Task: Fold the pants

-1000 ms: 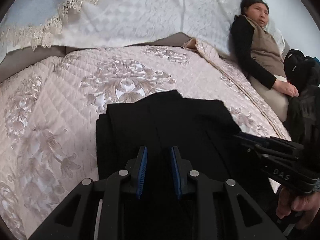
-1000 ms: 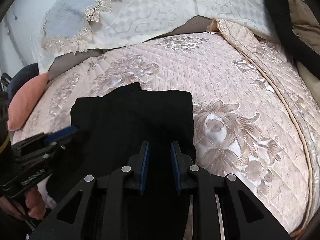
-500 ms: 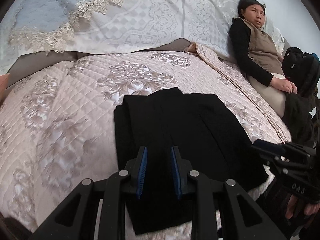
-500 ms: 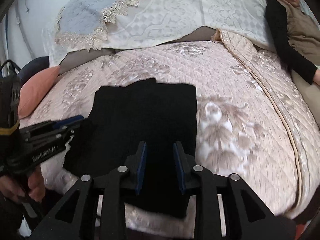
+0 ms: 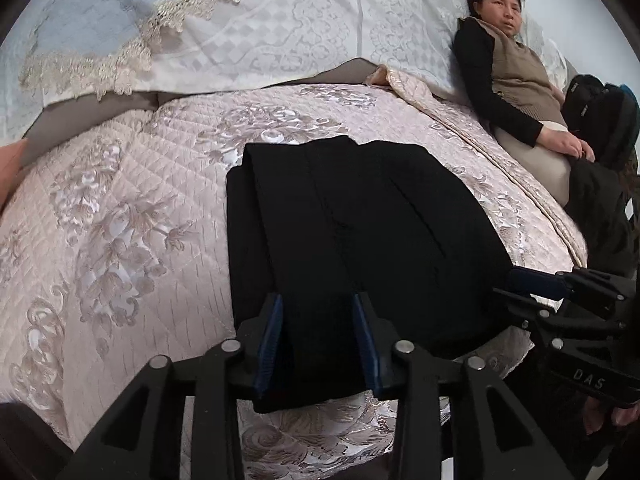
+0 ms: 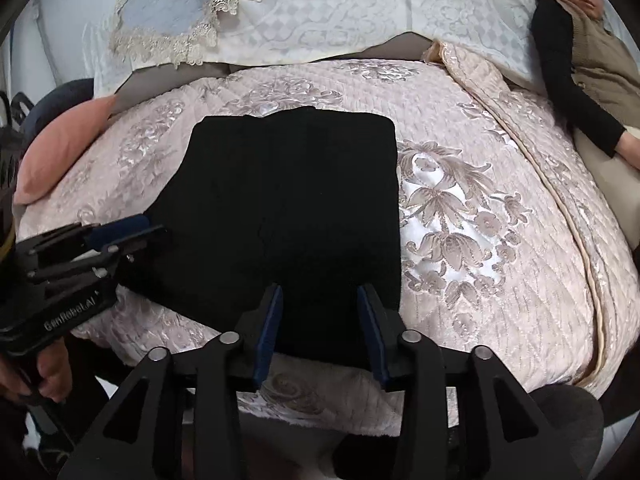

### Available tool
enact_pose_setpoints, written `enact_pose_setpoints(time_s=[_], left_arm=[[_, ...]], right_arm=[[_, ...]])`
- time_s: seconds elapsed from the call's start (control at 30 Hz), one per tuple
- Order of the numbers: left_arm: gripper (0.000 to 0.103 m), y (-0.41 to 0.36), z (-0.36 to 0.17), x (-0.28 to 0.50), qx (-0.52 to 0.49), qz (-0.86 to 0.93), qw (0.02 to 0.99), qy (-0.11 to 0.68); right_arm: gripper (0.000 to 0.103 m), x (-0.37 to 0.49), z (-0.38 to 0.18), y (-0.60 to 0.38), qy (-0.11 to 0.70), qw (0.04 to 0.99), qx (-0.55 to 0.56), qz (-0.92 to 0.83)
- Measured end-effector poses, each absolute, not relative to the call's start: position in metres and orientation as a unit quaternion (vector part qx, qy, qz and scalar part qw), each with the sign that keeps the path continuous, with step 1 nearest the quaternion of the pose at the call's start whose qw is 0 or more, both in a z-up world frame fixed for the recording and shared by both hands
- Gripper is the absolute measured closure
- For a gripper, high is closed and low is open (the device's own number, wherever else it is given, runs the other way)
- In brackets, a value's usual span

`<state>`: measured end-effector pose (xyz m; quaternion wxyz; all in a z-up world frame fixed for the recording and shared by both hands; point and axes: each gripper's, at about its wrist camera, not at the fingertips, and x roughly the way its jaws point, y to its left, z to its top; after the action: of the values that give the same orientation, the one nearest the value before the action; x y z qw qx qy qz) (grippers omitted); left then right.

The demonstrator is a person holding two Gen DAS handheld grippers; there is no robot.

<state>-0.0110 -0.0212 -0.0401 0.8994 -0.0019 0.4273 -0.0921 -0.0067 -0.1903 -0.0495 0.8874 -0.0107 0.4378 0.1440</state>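
The black pants (image 5: 360, 232) lie folded flat on the bed's pink quilt (image 5: 120, 216), near its front edge. Above that edge, the left gripper (image 5: 318, 344) and right gripper (image 6: 320, 340) have just been opening, jaws apart, holding nothing.

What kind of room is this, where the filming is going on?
Most likely a bedroom in a home: a bed with a quilted floral bedspread, lace-trimmed pillows at its head, black pants folded on top, and a person leaning back.

One pants (image 5: 352, 232) — two grippers (image 5: 318, 336) — one person (image 5: 516, 76)
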Motion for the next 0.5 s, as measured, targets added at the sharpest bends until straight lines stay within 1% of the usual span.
enact_pose_setpoints(time_s=[0.23, 0.33, 0.5], left_arm=[[0.063, -0.016, -0.041, -0.022, -0.013, -0.101, 0.902, 0.420], [0.059, -0.009, -0.042, -0.029, -0.027, -0.101, 0.901, 0.421], [0.059, 0.008, -0.033, -0.037, -0.046, -0.095, 0.903, 0.417]], right_arm=[[0.057, -0.014, -0.051, -0.183, 0.433, 0.889, -0.042, 0.140], [0.057, -0.018, -0.049, -0.182, 0.434, 0.889, -0.050, 0.139], [0.057, -0.023, -0.041, -0.193, 0.432, 0.890, -0.031, 0.143]])
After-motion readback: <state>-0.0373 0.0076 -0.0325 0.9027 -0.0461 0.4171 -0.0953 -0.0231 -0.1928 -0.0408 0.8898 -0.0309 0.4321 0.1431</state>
